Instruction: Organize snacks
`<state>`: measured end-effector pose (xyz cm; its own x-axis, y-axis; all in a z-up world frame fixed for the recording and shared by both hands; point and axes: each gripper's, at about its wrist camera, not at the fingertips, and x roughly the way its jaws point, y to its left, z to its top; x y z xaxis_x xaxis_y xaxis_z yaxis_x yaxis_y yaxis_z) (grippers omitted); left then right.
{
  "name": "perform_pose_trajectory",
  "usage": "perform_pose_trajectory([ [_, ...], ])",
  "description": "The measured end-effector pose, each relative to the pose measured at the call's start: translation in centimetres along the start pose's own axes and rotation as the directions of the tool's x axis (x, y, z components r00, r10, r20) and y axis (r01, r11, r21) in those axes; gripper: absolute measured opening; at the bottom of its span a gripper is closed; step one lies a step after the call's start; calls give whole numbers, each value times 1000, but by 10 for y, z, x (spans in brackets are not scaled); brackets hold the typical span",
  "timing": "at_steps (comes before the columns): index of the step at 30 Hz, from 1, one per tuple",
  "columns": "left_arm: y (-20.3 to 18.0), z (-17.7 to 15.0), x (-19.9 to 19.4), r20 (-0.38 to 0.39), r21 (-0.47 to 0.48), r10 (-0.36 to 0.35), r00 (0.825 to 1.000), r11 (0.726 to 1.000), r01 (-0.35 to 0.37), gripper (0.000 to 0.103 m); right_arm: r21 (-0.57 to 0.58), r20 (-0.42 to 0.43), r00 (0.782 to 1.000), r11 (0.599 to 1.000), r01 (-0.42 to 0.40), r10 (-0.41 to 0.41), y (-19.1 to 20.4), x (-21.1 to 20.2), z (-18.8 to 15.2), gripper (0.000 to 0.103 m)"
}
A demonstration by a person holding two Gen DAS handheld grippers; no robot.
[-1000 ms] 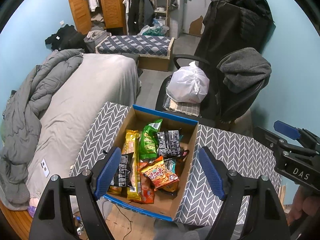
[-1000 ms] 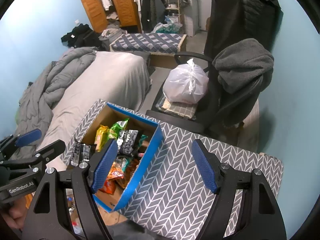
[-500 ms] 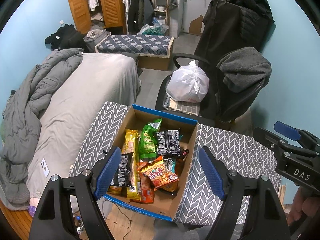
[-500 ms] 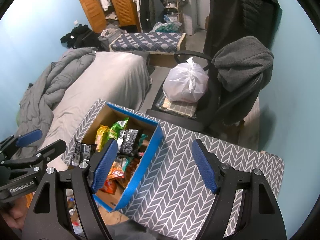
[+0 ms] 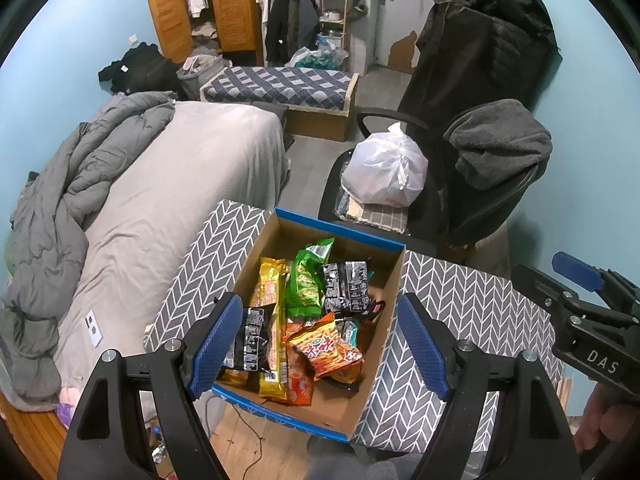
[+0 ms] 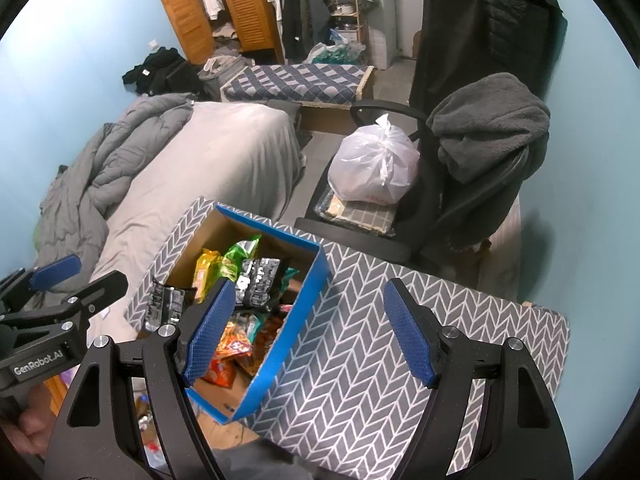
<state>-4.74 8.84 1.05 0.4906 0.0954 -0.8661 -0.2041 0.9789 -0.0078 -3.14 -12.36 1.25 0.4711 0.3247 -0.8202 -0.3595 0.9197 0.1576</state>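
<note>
Left wrist view. Left gripper (image 5: 320, 344) held above a box (image 5: 340, 236), jaws wide apart, nothing between the blue pads (image 5: 216, 344). Box open-topped, brown inside with a blue rim, resting on a table (image 5: 472, 312) covered in grey-and-white chevron cloth. Snacks piled inside: a yellow pack (image 5: 273, 300) along the left, a green bag (image 5: 308, 276) upright near the back, a black pack (image 5: 346, 286) to its right, an orange bag (image 5: 326, 350) in front, another black pack (image 5: 250, 344) hanging over the box's left rim. Right gripper (image 5: 580, 308) at the right edge, seen from the side, over the table and well apart from the box; opening unclear from here. Fingers of a hand (image 5: 600, 424) visible beneath it. Behind: a bed (image 5: 180, 184) with a grey duvet (image 5: 72, 184), a chair (image 5: 472, 184) bearing a white bag (image 5: 384, 172).

Right wrist view. Right gripper (image 6: 308, 332) above the table (image 6: 380, 352), just right of the box (image 6: 288, 328), jaws wide apart and empty. Box at lower left of centre, snacks visible inside: green bag (image 6: 240, 252), yellow pack (image 6: 206, 270), black pack (image 6: 258, 280), orange bag (image 6: 232, 344). One black pack (image 6: 164, 306) draped over the far left rim. Left gripper (image 6: 52, 280) at the left edge, side-on, beside the box. Bed (image 6: 224, 160), chair (image 6: 460, 184) and white bag (image 6: 374, 172) beyond.
</note>
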Motion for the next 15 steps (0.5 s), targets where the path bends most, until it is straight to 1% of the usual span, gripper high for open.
perform_pose_trajectory([
  [5, 0, -2, 3, -14, 18, 18, 1000, 1000, -18, 81, -6, 0, 1000, 1000, -5, 5, 8, 0, 2, 76],
  [15, 0, -3, 4, -16, 24, 21, 1000, 1000, -20, 81, -7, 0, 1000, 1000, -6, 6, 10, 0, 2, 76],
])
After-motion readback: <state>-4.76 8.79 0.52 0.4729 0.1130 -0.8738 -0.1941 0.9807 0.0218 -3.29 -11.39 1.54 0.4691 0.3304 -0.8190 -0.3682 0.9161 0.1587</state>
